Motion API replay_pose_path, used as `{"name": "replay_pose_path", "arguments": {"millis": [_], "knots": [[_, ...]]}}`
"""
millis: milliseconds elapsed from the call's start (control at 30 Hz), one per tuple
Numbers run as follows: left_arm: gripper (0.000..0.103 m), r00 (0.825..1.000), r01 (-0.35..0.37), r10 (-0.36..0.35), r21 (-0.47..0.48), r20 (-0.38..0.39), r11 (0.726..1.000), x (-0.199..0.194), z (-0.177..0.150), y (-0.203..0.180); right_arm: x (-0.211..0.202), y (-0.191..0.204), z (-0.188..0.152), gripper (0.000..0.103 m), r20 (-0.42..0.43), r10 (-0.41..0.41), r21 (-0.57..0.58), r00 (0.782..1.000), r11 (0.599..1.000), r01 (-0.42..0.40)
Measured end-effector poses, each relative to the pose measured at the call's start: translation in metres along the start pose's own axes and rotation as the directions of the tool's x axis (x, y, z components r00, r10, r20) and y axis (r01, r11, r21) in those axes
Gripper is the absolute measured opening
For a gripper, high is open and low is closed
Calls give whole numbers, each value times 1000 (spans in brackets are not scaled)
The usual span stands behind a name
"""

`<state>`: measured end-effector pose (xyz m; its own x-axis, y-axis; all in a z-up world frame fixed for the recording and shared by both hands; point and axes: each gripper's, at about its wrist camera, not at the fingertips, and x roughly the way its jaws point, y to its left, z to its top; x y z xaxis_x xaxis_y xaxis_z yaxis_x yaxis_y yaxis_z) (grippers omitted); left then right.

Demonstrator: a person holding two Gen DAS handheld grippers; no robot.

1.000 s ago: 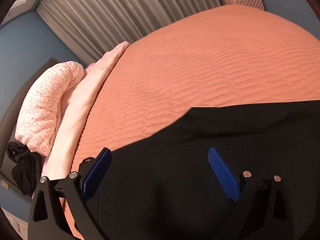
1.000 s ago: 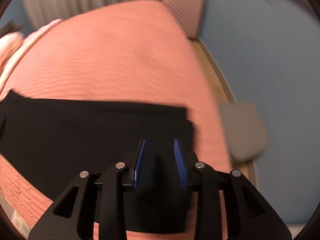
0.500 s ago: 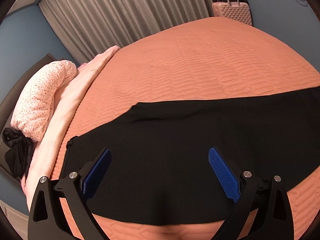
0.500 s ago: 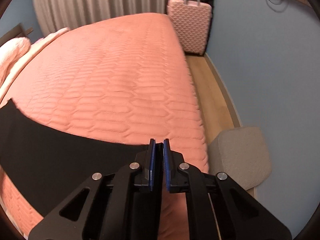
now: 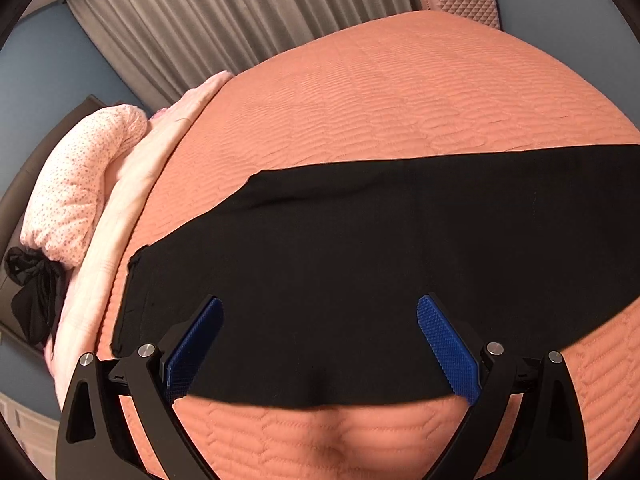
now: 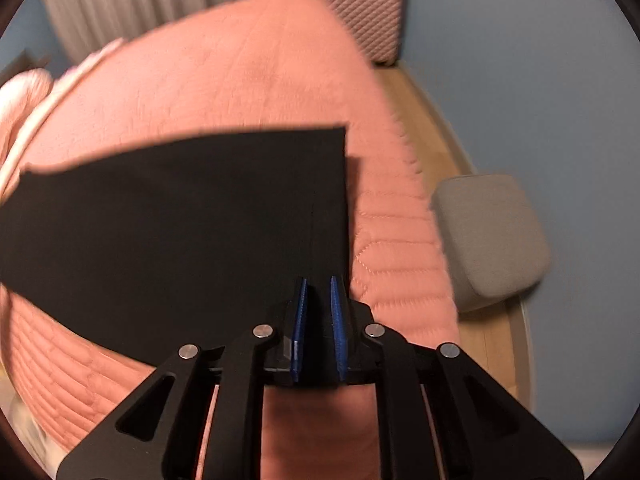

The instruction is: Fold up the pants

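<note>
1. My left tool [image 5: 320, 344] is spread wide, its blue pads [image 5: 446, 350] hanging over the near edge of the pants [image 5: 360, 260] with nothing pinched.
2. My right tool [image 6: 318, 320] has only a narrow gap and its jaws are opening – I see dark cloth behind the gap near the hem corner, but no cloth clamped by the pads.
3. The pants lie flat across the near part of the bed [image 5: 400, 100], waist end towards the pillow [image 5: 76, 184], square hem [image 6: 336, 200] towards the bed's right edge.
4. I judge the fabric light, soft and limp – it should drape and sag, not hold a line.
5. Best holds, I think: hem corner for the right tool, waistband [image 5: 132, 292] corner for the left, pinching all layers so they do not slide apart.
</note>
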<state>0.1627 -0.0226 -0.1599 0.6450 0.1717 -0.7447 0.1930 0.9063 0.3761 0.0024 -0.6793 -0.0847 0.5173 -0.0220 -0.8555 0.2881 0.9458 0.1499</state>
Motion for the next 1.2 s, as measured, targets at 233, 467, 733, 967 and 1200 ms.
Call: {"name": "replay_pose_path", "arguments": {"millis": [233, 467, 733, 967, 1200], "knots": [[97, 999, 14, -16, -65, -35, 998, -16, -22, 16, -45, 40, -70, 68, 43, 110, 149, 993, 982, -115], [97, 1000, 31, -31, -46, 4, 998, -53, -41, 16, -12, 31, -89, 70, 136, 187, 412, 973, 882, -227], [97, 999, 45, -45, -64, 2, 997, -64, -47, 21, 26, 13, -73, 70, 286, 235, 570, 929, 738, -362], [97, 999, 46, -47, -61, -12, 997, -59, -50, 24, 33, 2, -63, 27, 325, 175, 630, 930, 693, -350], [97, 999, 10, -15, -106, -48, 994, -42, -68, 57, 13, 61, -5, 8, 277, 52, 419, 959, 892, -170]]}}
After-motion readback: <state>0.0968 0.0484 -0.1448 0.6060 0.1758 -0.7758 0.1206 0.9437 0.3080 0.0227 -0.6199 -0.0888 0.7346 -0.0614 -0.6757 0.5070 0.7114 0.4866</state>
